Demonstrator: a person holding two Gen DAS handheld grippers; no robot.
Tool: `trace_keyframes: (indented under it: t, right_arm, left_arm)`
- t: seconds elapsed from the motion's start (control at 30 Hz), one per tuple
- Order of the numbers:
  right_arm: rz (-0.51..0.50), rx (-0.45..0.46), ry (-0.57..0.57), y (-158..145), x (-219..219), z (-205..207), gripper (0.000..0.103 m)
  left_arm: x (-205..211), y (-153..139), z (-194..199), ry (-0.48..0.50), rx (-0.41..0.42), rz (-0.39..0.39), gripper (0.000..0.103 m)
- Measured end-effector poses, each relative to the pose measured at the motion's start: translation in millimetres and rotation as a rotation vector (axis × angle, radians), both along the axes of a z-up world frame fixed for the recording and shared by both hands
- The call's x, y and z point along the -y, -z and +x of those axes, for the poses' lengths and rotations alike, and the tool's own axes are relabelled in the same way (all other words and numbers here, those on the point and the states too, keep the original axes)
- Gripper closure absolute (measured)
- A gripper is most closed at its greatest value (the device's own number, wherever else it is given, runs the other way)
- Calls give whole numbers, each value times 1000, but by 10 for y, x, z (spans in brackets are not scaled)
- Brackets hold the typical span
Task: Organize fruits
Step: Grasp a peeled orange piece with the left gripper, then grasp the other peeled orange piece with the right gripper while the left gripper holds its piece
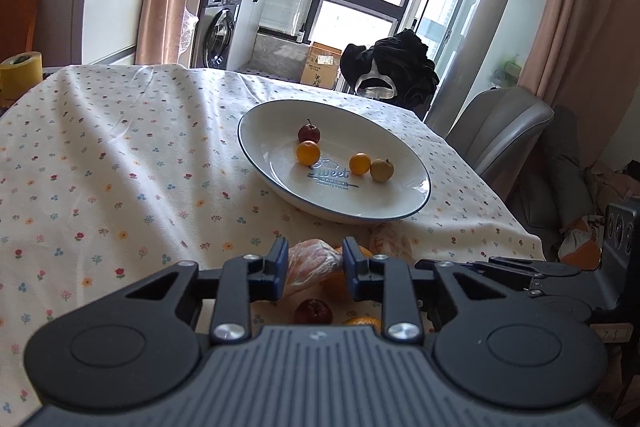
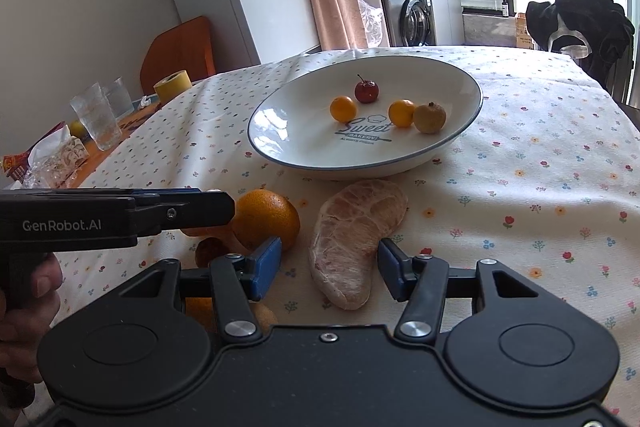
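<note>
Left gripper tight around a peeled pomelo segment

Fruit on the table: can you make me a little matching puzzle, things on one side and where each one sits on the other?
Things:
1. red fruit
2. whole orange
3. peeled segment
4. drinking glasses

Places:
A. between the right gripper's fingers
B. on the white plate
C. off the flowered cloth, far left
D. on the cloth, by the left gripper's tip

Pairs: 1-B, 2-D, 3-A, 4-C
</note>
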State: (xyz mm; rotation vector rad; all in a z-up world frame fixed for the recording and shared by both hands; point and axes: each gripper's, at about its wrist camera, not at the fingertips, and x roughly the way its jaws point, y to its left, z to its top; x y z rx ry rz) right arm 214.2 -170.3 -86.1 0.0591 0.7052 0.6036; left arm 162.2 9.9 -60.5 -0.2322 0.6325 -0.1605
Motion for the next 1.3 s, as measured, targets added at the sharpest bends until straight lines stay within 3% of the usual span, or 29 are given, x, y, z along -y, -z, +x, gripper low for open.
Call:
trace_keyframes:
  t: [0.13, 0.8, 1.3]
  right_arm:
    - [-4, 6, 5, -16, -14, 2, 50]
    - [3, 15, 16, -25, -7, 38, 50]
    - [-111, 67, 45, 34, -136, 104, 56]
  left_arm:
    - [-71, -4, -16, -46, 1, 35, 77]
    - [-204, 197, 74, -83, -35, -13, 82]
    - [-176, 80, -23, -91, -8, -8, 82]
